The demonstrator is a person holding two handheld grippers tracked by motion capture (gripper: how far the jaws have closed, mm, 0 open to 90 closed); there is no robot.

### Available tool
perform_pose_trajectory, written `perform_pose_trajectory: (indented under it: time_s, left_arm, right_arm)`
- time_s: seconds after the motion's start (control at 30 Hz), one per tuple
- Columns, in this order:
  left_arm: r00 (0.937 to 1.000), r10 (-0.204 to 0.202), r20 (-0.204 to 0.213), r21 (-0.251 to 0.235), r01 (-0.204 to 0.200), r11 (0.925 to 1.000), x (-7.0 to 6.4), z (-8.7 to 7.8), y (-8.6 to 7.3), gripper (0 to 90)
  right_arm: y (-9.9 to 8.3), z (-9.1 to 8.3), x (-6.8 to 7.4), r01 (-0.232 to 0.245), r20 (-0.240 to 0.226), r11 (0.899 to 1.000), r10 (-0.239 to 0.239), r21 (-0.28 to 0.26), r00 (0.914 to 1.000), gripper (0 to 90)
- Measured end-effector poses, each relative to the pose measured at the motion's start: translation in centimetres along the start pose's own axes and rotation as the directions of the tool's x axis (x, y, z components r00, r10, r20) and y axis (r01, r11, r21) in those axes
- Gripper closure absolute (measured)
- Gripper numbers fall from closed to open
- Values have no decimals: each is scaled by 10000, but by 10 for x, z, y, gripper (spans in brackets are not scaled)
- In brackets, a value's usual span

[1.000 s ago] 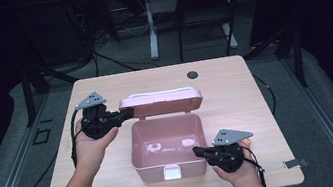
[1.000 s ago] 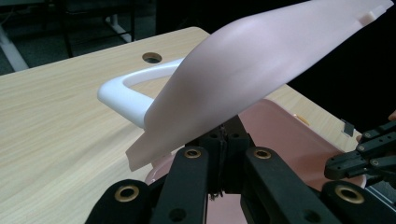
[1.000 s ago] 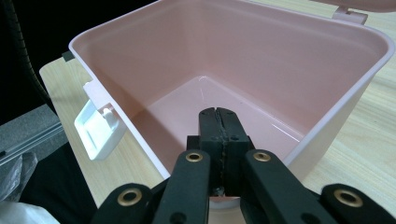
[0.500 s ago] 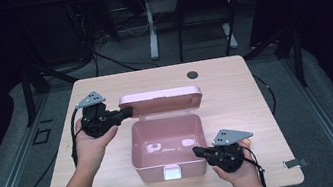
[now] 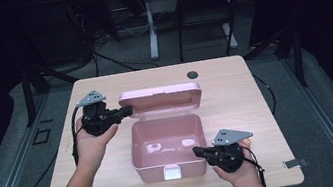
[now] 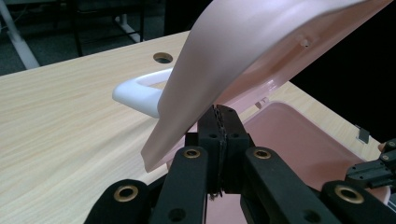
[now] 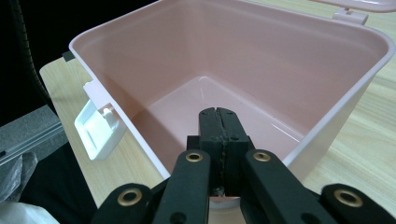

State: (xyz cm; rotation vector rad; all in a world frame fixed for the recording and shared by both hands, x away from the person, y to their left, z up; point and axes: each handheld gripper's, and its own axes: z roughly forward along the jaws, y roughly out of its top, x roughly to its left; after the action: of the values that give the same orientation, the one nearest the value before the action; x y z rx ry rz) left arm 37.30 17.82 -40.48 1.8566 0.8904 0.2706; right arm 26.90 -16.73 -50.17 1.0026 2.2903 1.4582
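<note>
Little has moved since a second ago: lid raised, both grippers where they were.
On the wooden table (image 5: 234,88), the left gripper (image 5: 127,111) sits at the left end of the pink box's lid (image 5: 160,99), its jaws pressed together under that lid's edge, which stands tilted open; whether they pinch it I cannot tell. Centre-table lies the open pink box (image 5: 168,146) with its white latch (image 5: 170,174) facing the person. Right of it, the right gripper (image 5: 198,151) touches the box's near right corner, jaws closed over the rim.
</note>
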Motion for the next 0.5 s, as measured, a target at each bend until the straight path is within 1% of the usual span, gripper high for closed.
perform_pose_trajectory:
  time_s: [0.17, 0.3, 0.4, 0.5]
  left_arm:
    - [10000, 21, -62, 58, -20, 10000, 2, 3, -1, 897]
    - [9999, -106, -81, 99, 106, 9999, 6, 7, -3, 896]
    - [9995, -244, -223, 185, 248, 9995, 9, 9, -6, 896]
    - [9993, -317, -188, 161, 320, 9994, 13, 11, -9, 895]
  right_arm:
    - [0, 0, 0, -12, -8, 10000, 12, -1, 10000, 900]
    - [0, 0, 0, -2, -13, 10000, 2, -1, 10000, 900]
    - [0, 0, 0, 2, -15, 10000, -2, -10, 10000, 900]
    - [0, 0, -1, -47, -49, 10000, 46, -18, 10000, 900]
